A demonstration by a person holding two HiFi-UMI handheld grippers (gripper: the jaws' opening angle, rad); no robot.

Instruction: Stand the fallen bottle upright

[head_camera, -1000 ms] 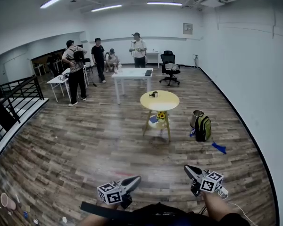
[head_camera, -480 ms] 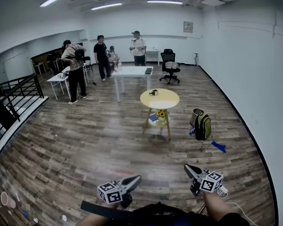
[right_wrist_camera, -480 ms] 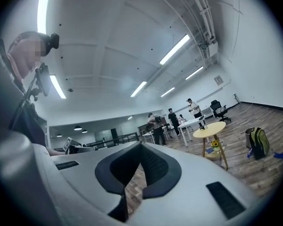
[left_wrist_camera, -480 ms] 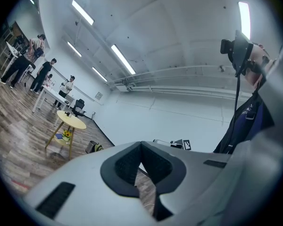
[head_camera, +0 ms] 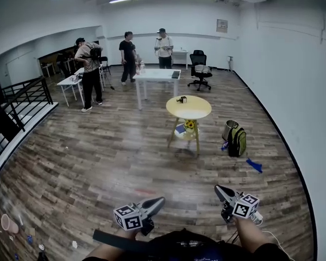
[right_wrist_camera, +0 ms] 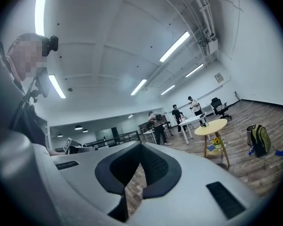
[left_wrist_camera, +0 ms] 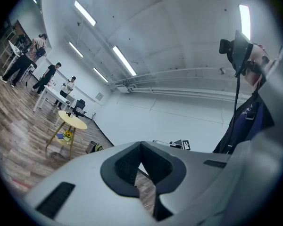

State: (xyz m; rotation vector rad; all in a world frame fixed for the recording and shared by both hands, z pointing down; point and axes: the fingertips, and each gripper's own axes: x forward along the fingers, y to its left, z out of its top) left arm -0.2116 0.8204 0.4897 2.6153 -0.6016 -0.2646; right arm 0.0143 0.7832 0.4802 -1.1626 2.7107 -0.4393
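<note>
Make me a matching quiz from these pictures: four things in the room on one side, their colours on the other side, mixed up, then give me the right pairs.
Things
1. round table
2. office chair
3. backpack
4. long table

Colours
A. green
B. white
C. yellow
D. black

Pairs: 1-C, 2-D, 3-A, 4-B

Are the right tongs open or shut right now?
Shut, empty. The right tongs have their tips touching, and only floor shows behind them.
</note>
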